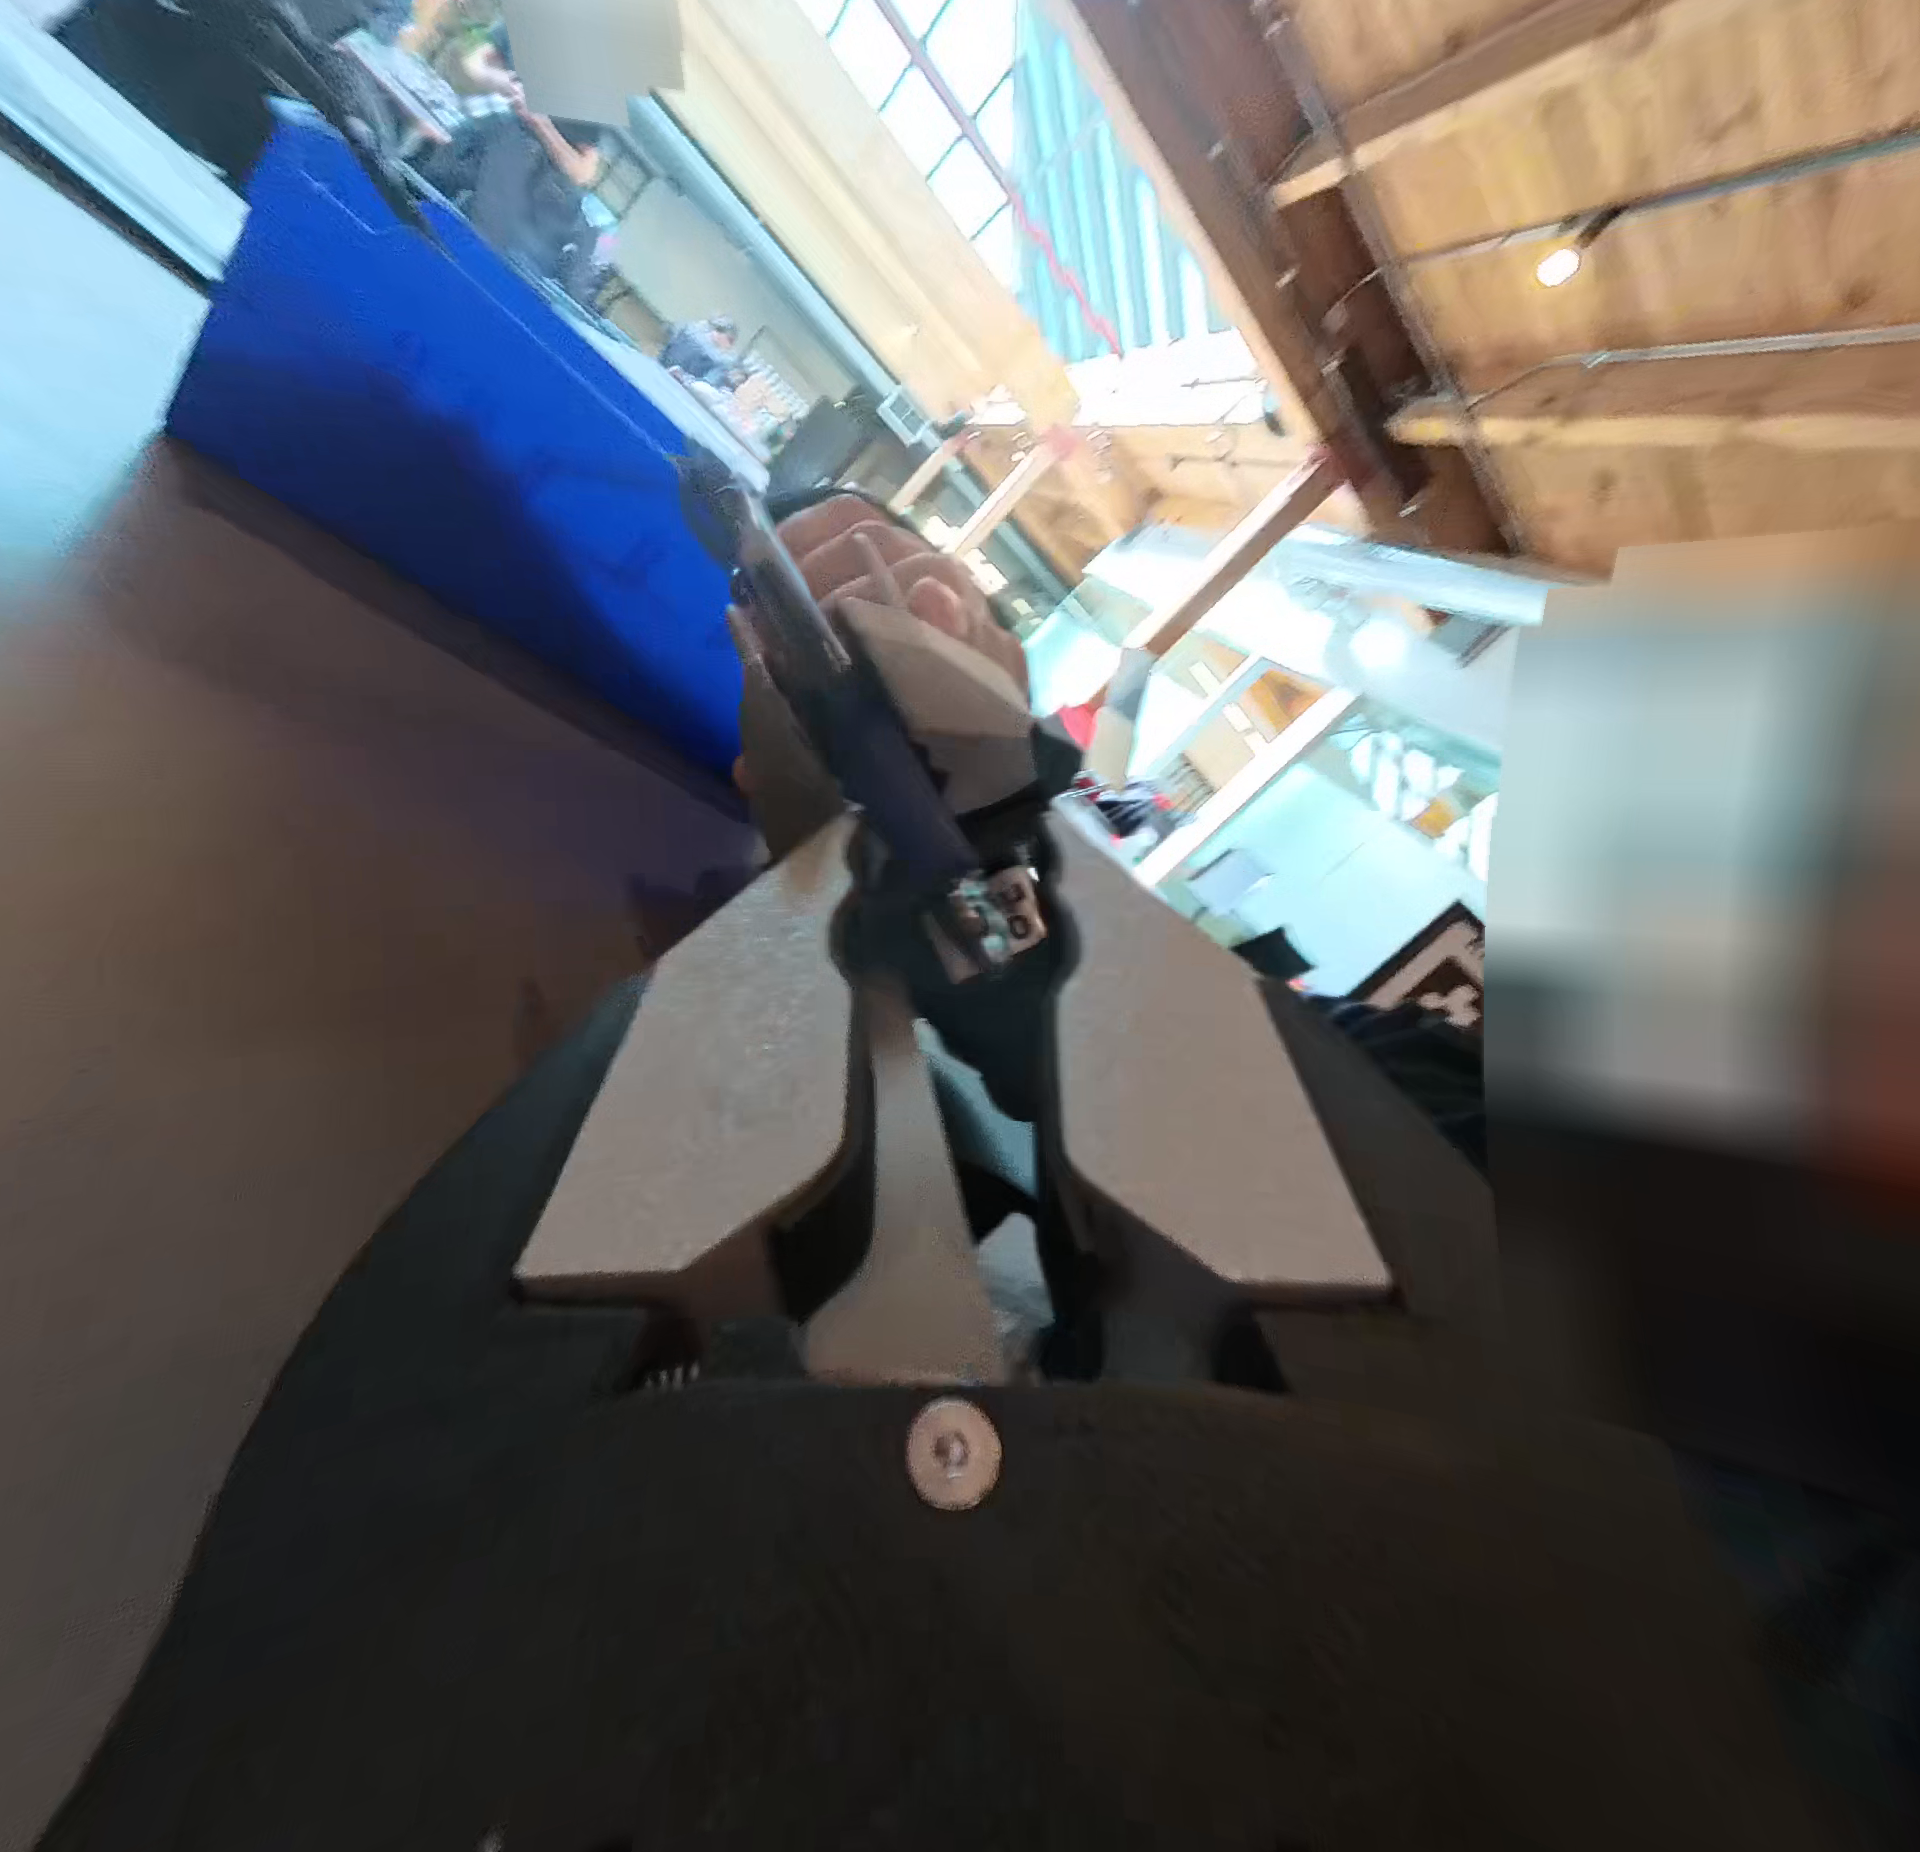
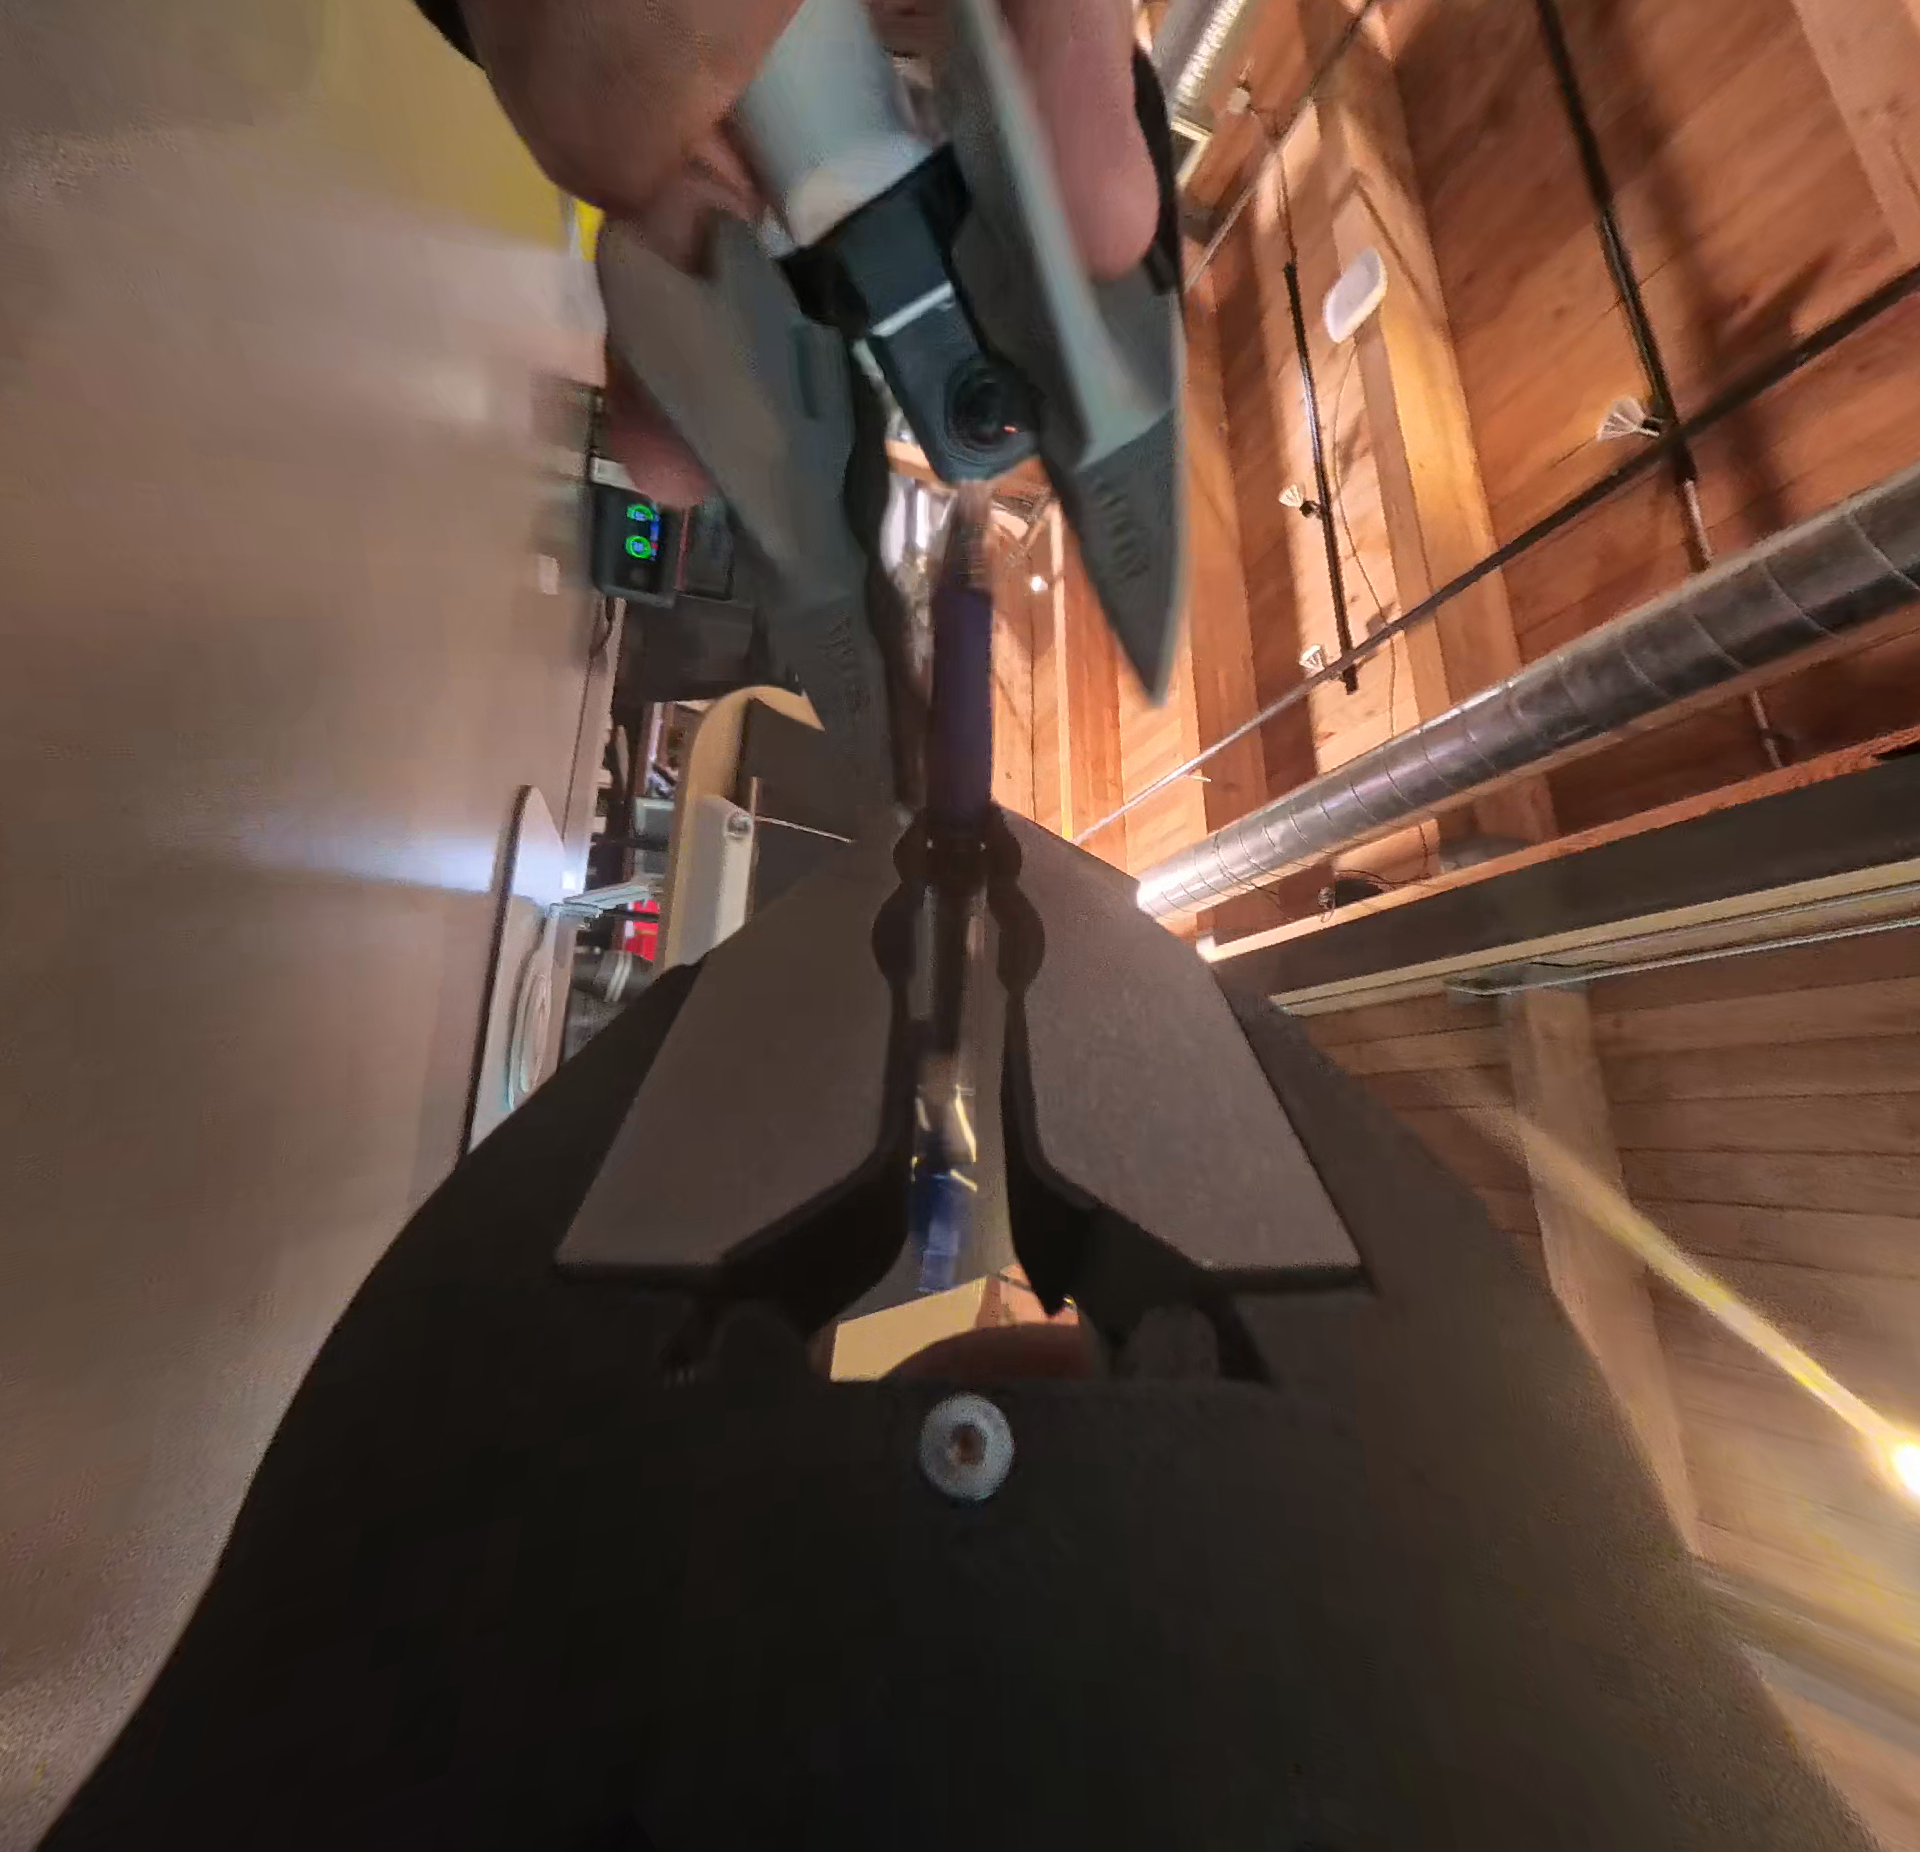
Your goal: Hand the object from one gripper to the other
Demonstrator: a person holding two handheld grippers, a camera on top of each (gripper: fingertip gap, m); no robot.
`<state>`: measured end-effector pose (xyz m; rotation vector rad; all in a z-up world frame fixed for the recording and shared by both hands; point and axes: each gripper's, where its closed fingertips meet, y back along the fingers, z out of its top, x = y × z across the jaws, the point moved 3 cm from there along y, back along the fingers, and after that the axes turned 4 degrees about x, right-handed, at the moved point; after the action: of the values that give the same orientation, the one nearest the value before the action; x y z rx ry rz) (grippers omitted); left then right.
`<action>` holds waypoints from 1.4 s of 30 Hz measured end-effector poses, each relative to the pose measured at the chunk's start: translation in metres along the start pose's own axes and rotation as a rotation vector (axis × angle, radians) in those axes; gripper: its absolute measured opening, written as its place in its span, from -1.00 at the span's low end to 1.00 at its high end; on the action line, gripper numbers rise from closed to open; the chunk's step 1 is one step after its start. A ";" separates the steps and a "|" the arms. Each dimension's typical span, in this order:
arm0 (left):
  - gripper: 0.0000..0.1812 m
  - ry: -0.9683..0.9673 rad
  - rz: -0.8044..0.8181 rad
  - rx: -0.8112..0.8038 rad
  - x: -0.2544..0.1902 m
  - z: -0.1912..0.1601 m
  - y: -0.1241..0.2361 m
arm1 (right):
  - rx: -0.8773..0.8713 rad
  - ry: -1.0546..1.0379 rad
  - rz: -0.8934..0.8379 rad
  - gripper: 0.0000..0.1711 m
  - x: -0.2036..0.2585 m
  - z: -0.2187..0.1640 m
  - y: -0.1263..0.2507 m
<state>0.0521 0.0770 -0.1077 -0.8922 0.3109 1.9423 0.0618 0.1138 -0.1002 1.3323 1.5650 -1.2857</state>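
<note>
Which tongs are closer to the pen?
Right. The right tongs are shut on the pen; the left tongs sit open around its other end, seemingly not clamped.

Both wrist cameras tilted upward toward wooden ceiling, facing each other closely; shared: dark pen (image 1: 894, 763) between them

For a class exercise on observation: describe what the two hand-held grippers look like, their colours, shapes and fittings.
The right gripper has a black body, flat dark-grey wedge fingers with scalloped inner edges, and a silver screw. The left gripper matches, with paler grey fingers; from the right wrist view it shows ribbed fingertips and a small black camera.
</note>
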 end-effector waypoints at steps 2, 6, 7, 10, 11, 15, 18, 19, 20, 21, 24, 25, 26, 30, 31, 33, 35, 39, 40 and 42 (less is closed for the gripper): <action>-0.90 -0.069 0.113 0.035 0.010 -0.003 0.001 | -0.014 -0.026 0.007 -0.90 0.000 0.001 0.000; -0.93 -0.323 0.390 0.099 0.023 -0.001 0.002 | 0.011 -0.256 0.119 -0.79 0.007 -0.008 0.002; -0.94 -0.398 0.467 0.107 0.026 0.002 0.003 | 0.014 -0.342 0.157 -0.77 0.007 -0.010 0.003; -0.94 -0.724 0.799 0.208 0.041 0.008 0.017 | 0.017 -0.584 0.253 -0.62 0.007 -0.021 0.007; -0.94 -0.861 0.919 0.260 0.045 0.009 0.022 | 0.021 -0.623 0.253 -0.61 0.005 -0.025 0.007; -0.94 -1.338 1.246 0.465 0.047 0.013 0.027 | 0.031 -0.641 0.251 -0.61 0.005 -0.029 0.008; -0.94 -1.554 1.304 0.572 0.044 0.006 0.017 | 0.048 -0.547 0.278 -0.58 0.017 -0.021 0.004; -0.93 -1.591 1.323 0.598 0.045 0.004 0.016 | 0.062 -0.500 0.283 -0.60 0.021 -0.019 0.002; -0.94 -1.629 1.340 0.603 0.043 0.005 0.014 | 0.082 -0.441 0.287 -0.68 0.025 -0.019 0.000; -0.94 -1.653 1.345 0.582 0.040 0.006 0.012 | 0.108 -0.375 0.291 -0.86 0.031 -0.019 -0.002; -1.00 -1.634 1.291 0.519 0.032 0.006 0.008 | 0.161 -0.247 0.332 -0.92 0.048 -0.019 -0.006; -1.00 -1.626 1.287 0.514 0.032 0.006 0.009 | 0.181 -0.259 0.317 -0.93 0.047 -0.020 -0.008; -1.00 -1.608 1.288 0.515 0.033 0.006 0.011 | 0.197 -0.318 0.297 -0.93 0.043 -0.021 -0.011; -1.00 -1.501 1.276 0.456 0.035 0.011 0.020 | 0.151 -0.634 0.340 -0.93 0.027 -0.019 -0.012; -1.00 -1.470 1.296 0.447 0.038 0.013 0.025 | 0.157 -0.661 0.328 -0.93 0.025 -0.021 -0.013; -0.95 -1.414 1.318 0.436 0.043 0.016 0.033 | 0.164 -0.761 0.329 -0.93 0.023 -0.027 -0.014; -0.81 -1.434 1.321 0.420 0.040 0.018 0.036 | 0.144 -0.988 0.367 -0.93 0.017 -0.034 -0.013; -0.54 -1.643 1.358 0.499 0.037 0.013 0.034 | 0.026 -1.592 0.692 -0.93 0.013 -0.033 -0.009; -0.52 -1.708 1.357 0.547 0.039 0.009 0.033 | 0.003 -1.694 0.737 -0.93 0.013 -0.034 -0.008; -0.43 -1.819 1.329 0.614 0.041 0.000 0.029 | 0.011 -1.818 0.820 -0.93 0.016 -0.038 -0.006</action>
<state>0.0157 0.0889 -0.1404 1.9683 0.3073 2.5601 0.0554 0.1544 -0.1039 0.2326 -0.2565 -1.1597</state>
